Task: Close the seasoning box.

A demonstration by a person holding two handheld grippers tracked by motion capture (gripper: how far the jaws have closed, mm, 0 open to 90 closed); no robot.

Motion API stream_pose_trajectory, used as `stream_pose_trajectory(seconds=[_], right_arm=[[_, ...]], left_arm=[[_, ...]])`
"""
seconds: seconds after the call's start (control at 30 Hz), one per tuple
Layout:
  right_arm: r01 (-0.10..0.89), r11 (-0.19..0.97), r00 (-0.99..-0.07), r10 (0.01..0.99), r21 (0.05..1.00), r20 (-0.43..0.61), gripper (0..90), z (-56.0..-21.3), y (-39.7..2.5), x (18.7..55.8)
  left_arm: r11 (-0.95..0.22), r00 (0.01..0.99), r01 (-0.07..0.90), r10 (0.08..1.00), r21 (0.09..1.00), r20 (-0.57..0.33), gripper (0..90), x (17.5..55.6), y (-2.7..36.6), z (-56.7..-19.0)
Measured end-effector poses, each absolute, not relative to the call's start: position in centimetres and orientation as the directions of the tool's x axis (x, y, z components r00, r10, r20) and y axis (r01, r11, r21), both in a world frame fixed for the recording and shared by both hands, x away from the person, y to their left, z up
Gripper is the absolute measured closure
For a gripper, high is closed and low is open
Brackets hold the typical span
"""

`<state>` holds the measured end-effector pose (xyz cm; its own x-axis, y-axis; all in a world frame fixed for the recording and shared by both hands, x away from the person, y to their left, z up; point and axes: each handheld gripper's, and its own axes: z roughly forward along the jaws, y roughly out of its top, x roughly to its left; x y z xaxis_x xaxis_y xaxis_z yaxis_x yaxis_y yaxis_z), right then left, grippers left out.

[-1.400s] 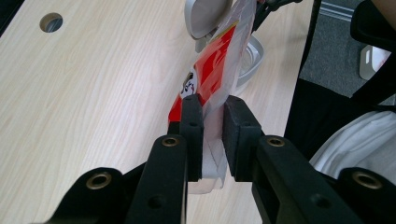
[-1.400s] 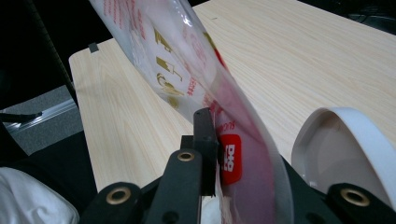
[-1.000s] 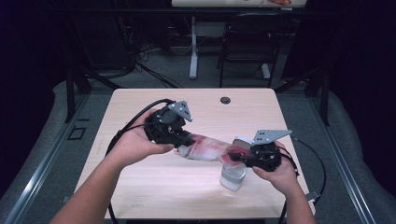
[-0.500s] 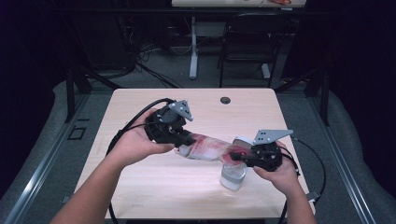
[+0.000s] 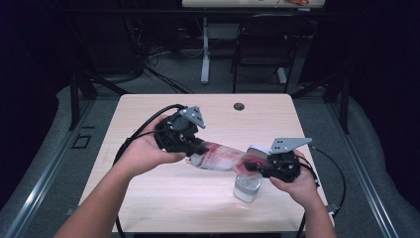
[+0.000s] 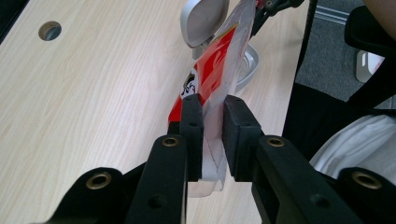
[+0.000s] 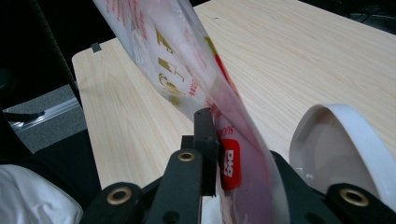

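Observation:
A clear plastic bag (image 5: 223,156) with red print hangs stretched between my two grippers above the wooden table (image 5: 148,198). In the high view my left gripper (image 5: 192,149) is shut on one end and my right gripper (image 5: 253,166) on the other. The left gripper view has the pads (image 6: 191,121) pinching the bag (image 6: 210,74). In the right gripper view the bag (image 7: 187,60) runs up from the jaws and covers the right one. Under the bag's right end stands a clear jar (image 5: 246,187) with its white hinged lid (image 7: 345,144) flipped open.
A round cable hole (image 5: 239,106) sits near the table's far edge. Black cables (image 5: 143,124) trail from both grippers over the table's sides. A dark chair (image 5: 260,44) and a desk leg (image 5: 204,49) stand on the floor beyond.

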<state>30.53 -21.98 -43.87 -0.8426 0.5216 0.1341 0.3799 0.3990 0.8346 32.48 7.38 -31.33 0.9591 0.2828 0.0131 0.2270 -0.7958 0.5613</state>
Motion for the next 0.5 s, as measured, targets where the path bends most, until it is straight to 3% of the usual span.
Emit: stream_pose_trajectory(seconds=[0.5], right_arm=[[0.385,0.403,-0.840,0.525,0.830,0.135,85.9,-43.92,-22.22,30.52]], left_arm=[[-0.795,0.961,0.225,0.278,0.563,0.008,78.9,32.58,7.19,-31.47]])
